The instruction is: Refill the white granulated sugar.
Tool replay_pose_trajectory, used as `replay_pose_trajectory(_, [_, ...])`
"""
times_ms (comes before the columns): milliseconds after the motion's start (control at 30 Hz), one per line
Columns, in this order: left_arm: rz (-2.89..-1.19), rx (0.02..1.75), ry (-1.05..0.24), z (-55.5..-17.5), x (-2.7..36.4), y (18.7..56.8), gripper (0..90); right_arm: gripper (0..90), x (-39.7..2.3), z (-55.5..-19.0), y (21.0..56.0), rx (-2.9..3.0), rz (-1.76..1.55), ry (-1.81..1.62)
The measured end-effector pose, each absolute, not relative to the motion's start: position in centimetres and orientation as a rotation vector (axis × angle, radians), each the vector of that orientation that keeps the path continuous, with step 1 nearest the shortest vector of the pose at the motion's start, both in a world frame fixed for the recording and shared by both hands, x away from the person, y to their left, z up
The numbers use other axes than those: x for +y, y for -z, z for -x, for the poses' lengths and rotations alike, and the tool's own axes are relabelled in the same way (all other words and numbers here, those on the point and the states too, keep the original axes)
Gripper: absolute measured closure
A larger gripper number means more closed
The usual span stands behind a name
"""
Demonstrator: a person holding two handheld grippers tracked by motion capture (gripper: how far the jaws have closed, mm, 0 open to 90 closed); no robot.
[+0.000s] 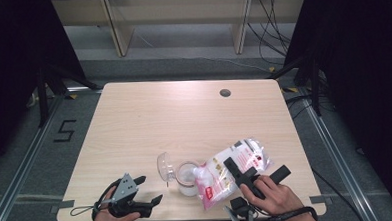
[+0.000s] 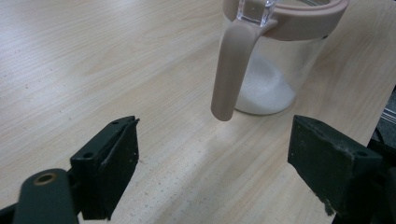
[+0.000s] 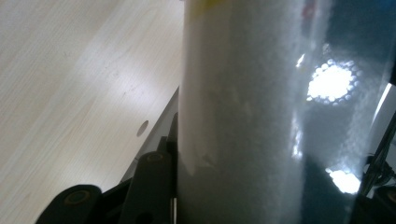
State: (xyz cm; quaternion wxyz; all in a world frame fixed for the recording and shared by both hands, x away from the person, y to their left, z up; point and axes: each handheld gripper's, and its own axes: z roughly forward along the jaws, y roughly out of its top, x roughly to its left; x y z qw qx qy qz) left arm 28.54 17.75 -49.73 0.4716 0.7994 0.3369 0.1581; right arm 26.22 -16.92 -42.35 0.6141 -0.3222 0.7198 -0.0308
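A clear jar (image 1: 187,180) with a beige rim and handle stands near the table's front edge, its domed lid (image 1: 164,167) flipped open to the left. White granules lie in its bottom. In the left gripper view the jar (image 2: 275,70) is just ahead, its handle (image 2: 231,70) pointing toward me. My left gripper (image 1: 150,188) rests to the jar's left, open with nothing between its jaws (image 2: 212,140). My right gripper (image 1: 258,166) is shut on a plastic bag of white granules (image 1: 214,182) with red print. The bag lies tilted with its left end at the jar's mouth. Up close, the bag (image 3: 243,116) presses against one finger (image 3: 152,186).
A round cable hole (image 1: 225,92) sits at the back right of the wooden table (image 1: 149,122). The jar and bag are close to the front edge. Dark stands and cables flank the table, and shelving stands beyond it.
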Motion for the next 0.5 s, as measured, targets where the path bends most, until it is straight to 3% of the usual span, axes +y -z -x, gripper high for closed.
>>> replay_pose_trajectory(500, [-1.96, 0.822, -0.388, -28.53, 17.76, 49.72, 16.2, 67.1, -17.09, -26.32, 41.97, 1.653, 0.742, 0.079])
